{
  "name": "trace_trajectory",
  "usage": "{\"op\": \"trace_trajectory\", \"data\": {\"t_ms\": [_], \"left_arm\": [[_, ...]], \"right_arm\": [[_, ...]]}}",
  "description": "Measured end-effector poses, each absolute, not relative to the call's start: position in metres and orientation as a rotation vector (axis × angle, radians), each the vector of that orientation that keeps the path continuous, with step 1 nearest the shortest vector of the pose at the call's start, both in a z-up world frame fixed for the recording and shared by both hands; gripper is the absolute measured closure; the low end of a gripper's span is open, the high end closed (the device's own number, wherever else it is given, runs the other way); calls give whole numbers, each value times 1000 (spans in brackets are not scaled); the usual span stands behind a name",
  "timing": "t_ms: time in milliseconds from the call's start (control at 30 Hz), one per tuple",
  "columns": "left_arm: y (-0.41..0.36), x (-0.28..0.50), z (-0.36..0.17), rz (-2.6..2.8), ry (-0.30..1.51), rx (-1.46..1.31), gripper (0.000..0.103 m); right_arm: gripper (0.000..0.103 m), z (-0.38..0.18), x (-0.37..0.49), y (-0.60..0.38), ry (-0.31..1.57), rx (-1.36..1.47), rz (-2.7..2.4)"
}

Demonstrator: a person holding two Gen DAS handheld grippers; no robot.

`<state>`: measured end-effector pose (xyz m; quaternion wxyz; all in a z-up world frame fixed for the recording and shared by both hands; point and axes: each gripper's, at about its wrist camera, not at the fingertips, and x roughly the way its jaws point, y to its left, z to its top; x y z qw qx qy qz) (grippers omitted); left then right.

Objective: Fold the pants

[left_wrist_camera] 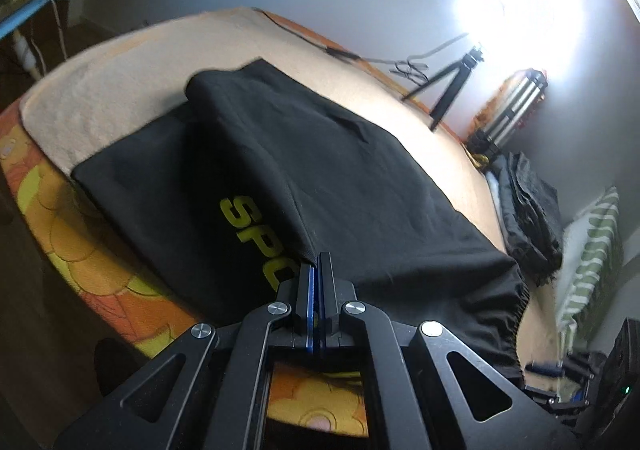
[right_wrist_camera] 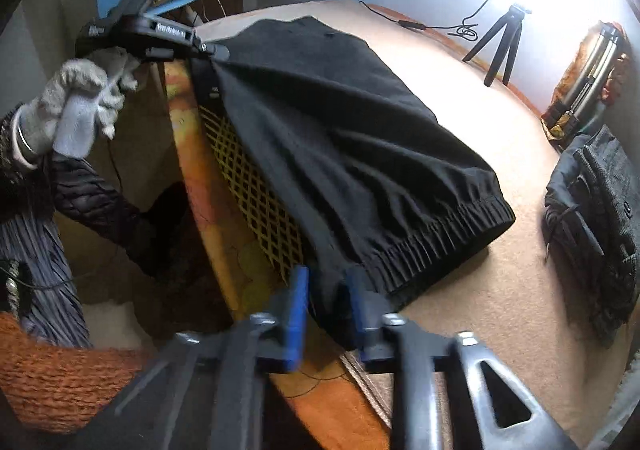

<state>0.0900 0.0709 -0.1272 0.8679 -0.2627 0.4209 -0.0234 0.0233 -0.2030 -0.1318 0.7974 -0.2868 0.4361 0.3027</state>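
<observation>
Right now the black pants (right_wrist_camera: pixel 340 138) lie doubled over on the beige towel (left_wrist_camera: pixel 120 90) that covers the bed, and both grippers hold the near edge, the one that runs along the side of the mattress (left_wrist_camera: pixel 120 290). That edge is the line the coming move turns on: it stretches from the left gripper (left_wrist_camera: pixel 317 270) at one end to the right gripper (right_wrist_camera: pixel 326 302) at the other, so the cloth's long axis runs between the two tools, and the bulk of the garment lies ahead of both, toward the wall.

The left gripper's jaws are pressed nearly flat together on a thin pinch of fabric, with only the blue pads showing between them. The right gripper's jaws stand wider apart, with a thick bunch of cloth from just beside the gathered waistband (right_wrist_camera: pixel 432 242) between them; they look clamped on it, though motion blur leaves this uncertain. The gloved left hand (right_wrist_camera: pixel 76 110) shows in the right view, working its tool from beyond the mattress corner.

The fabric is thin, matte and slack, draping in soft creases (the elastic waist puckers tightly, while the leg lies smoother). Yellow lettering (left_wrist_camera: pixel 256 234) and a yellow lattice print (right_wrist_camera: pixel 256 190) show on the under layer. My judgement is that the next fold carries this held edge forward over the rest, both ends level.
</observation>
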Motion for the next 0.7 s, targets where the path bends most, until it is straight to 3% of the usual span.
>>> {"op": "trace_trajectory", "data": {"t_ms": [233,367,700], "left_arm": [[86,82,-115,-69,929,-519,99],[105,81,-105,-34,926,-482,90],[154,109,-123,14,976,-543,90]], "right_arm": [[65,-98,29,-165,880,-572,729],[62,-91,41,-131,863,-545,793],[61,-129,90,-19,910,-447,909]]}}
